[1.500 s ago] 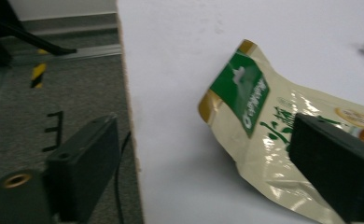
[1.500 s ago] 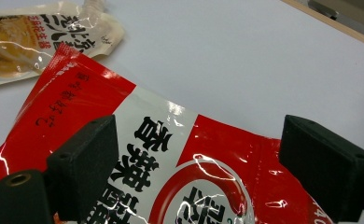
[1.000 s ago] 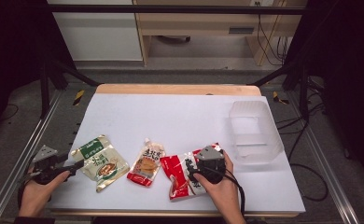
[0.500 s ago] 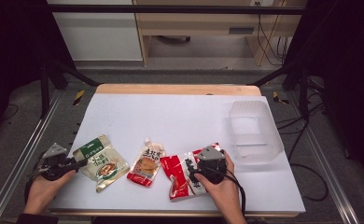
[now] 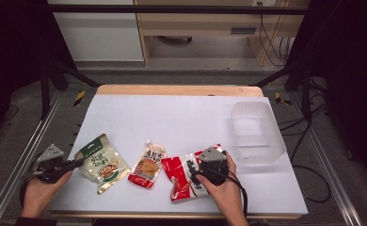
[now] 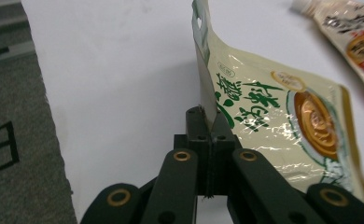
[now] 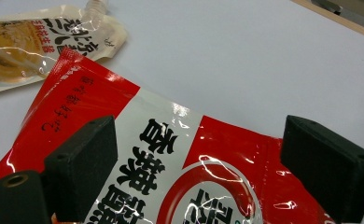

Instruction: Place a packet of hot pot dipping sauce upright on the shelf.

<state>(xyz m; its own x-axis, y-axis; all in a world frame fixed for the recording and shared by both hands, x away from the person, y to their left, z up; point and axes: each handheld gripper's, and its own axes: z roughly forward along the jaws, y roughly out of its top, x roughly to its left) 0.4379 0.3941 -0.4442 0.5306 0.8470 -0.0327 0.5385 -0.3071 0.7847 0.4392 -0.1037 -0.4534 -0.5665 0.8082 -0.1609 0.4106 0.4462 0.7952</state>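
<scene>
**Left gripper takes hold of the green pouch while the right hangs over the red one**

The left gripper (image 5: 75, 163) has come in from the table's left edge over the last second and now has its jaws closed together on the near-left edge of the green pouch (image 5: 100, 163). In the left gripper view the pouch's (image 6: 273, 112) edge is pinched between them and lifted up off the white table (image 6: 124, 74). I judge that the grasp is made and the pouch is ready to be lifted, probably toward the clear container (image 5: 257, 133) at the far right, though nothing has gone in yet.

The right gripper (image 5: 213, 162) has barely moved in that time. It hovers over the red pouch (image 5: 184, 176) at the near middle, and in the right gripper view its jaws stand wide apart on either side of the printed face (image 7: 180, 186), holding nothing.

Counted on the table (image 5: 181, 117): three pouches, namely one green at the left, one beige and red spouted pouch (image 5: 148, 165) in the middle, and one red to its right. There is one clear container, empty as far as can be seen. Two grippers are at work, one per hand.
</scene>
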